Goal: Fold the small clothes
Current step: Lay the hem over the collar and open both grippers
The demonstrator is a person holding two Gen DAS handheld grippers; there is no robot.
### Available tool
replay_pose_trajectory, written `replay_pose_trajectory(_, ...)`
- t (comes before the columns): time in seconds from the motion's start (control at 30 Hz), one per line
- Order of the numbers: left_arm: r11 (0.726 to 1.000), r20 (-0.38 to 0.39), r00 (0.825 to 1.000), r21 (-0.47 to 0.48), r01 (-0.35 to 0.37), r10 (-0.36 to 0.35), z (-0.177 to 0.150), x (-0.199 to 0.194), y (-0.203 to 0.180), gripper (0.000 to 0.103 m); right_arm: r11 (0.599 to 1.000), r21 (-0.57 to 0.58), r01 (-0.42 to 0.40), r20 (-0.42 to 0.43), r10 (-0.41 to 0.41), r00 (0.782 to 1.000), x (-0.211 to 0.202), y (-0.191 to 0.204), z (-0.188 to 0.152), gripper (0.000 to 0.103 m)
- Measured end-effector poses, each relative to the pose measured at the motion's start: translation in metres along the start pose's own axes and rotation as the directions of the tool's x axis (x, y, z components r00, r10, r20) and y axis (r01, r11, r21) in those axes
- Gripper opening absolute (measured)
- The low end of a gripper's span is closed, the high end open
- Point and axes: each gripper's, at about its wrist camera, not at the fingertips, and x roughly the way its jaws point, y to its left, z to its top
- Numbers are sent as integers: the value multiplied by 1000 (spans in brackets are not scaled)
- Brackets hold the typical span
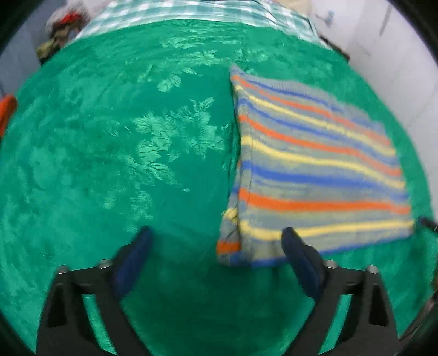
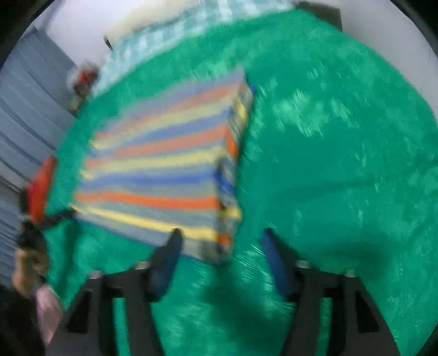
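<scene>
A striped knit garment (image 1: 314, 169) in grey, blue, orange and yellow lies folded flat on a green floral blanket (image 1: 137, 137). In the left wrist view it lies to the right, its near left corner between my fingers' line. My left gripper (image 1: 216, 238) is open and empty just above the blanket at that corner. In the right wrist view the garment (image 2: 158, 169) lies to the left, blurred. My right gripper (image 2: 220, 241) is open and empty, at the garment's near right corner.
The green blanket (image 2: 328, 164) covers a bed with a checked sheet (image 1: 178, 11) at the far end. A pile of clothes (image 1: 61, 24) lies at the far left. The other gripper's orange body (image 2: 39, 189) and a hand show at the left of the right wrist view. White wall on the right.
</scene>
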Motion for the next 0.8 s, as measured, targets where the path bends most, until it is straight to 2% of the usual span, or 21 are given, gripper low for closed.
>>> replay_pose_trajectory(0.07, 997, -46, 998, -65, 40, -43, 2, 21, -3, 90, 999, 39, -17, -6, 17, 1000, 12, -5, 0, 75)
replay_pose_trajectory(0.1, 994, -52, 997, -90, 55, -59, 0, 28, -7, 83, 997, 75, -31, -20, 32, 999, 24, -7, 2, 74)
replay_pose_trajectory(0.13, 995, -33, 998, -79, 53, -56, -1, 30, -16, 65, 986, 135, -95, -39, 101, 994, 42, -13, -1, 71)
replay_pose_trajectory(0.17, 998, -27, 999, -44, 40, -41, -1, 31, -24, 47, 982, 149, -116, -36, 122, 992, 51, -12, 0, 66)
replay_pose_trajectory(0.2, 999, -45, 998, -21, 40, -41, -4, 31, -31, 10, 991, 112, -79, -22, 82, 996, 56, -8, 1, 58)
replay_pose_trajectory(0.23, 998, -69, 996, -34, 59, -61, -4, 28, -31, 6, 996, 82, -36, -30, 38, 999, 56, -8, 3, 23)
replay_pose_trajectory(0.27, 996, -77, 994, -49, 68, -72, -2, 24, -27, 6, 995, 90, -42, -51, 47, 998, 55, -12, 2, 9)
replay_pose_trajectory(0.3, 995, -87, 992, -59, 84, -89, 0, 17, -23, 5, 986, 139, -91, -75, 102, 992, 49, -22, 4, 9)
replay_pose_trajectory(0.4, 990, -107, 985, -52, 130, -134, 4, -9, -19, 5, 990, 126, -67, -105, 81, 991, 16, -28, 10, 8)
replay_pose_trajectory(0.47, 994, -125, 986, -16, 109, -110, 1, -10, -21, 5, 993, 105, -50, -120, 62, 991, 3, -21, 13, 7)
replay_pose_trajectory(0.5, 996, -166, 982, -9, 89, -89, -8, 1, -22, 5, 997, 75, -29, -129, 38, 991, -2, -19, 13, 7)
replay_pose_trajectory(0.57, 998, -217, 974, -12, 56, -57, -24, 20, -18, 5, 998, 52, 37, -179, -27, 983, 6, -22, 1, 5)
replay_pose_trajectory(0.6, 999, -209, 977, -8, 48, -49, -28, 24, -19, 6, 996, 61, 70, -229, -54, 972, 18, -32, -12, 5)
replay_pose_trajectory(0.67, 999, -183, 982, 1, 46, -46, -25, 18, -24, 16, 995, 80, 63, -213, -45, 976, 26, -40, -21, 5)
replay_pose_trajectory(0.7, 999, -172, 985, 22, 31, -27, -23, 10, -26, 24, 995, 83, 61, -192, -44, 980, 22, -38, -19, 5)
replay_pose_trajectory(0.73, 999, -157, 988, 42, 7, 0, -21, 3, -28, 31, 995, 77, 57, -180, -43, 983, 18, -36, -17, 14)
replay_pose_trajectory(0.77, 998, -121, 992, 62, -27, 34, -18, -8, -29, 36, 996, 55, 66, -176, -56, 983, 13, -34, -16, 31)
replay_pose_trajectory(0.8, 996, -71, 996, 77, -51, 56, -14, -22, -29, 50, 995, 29, 94, -170, -87, 982, 7, -30, -16, 38)
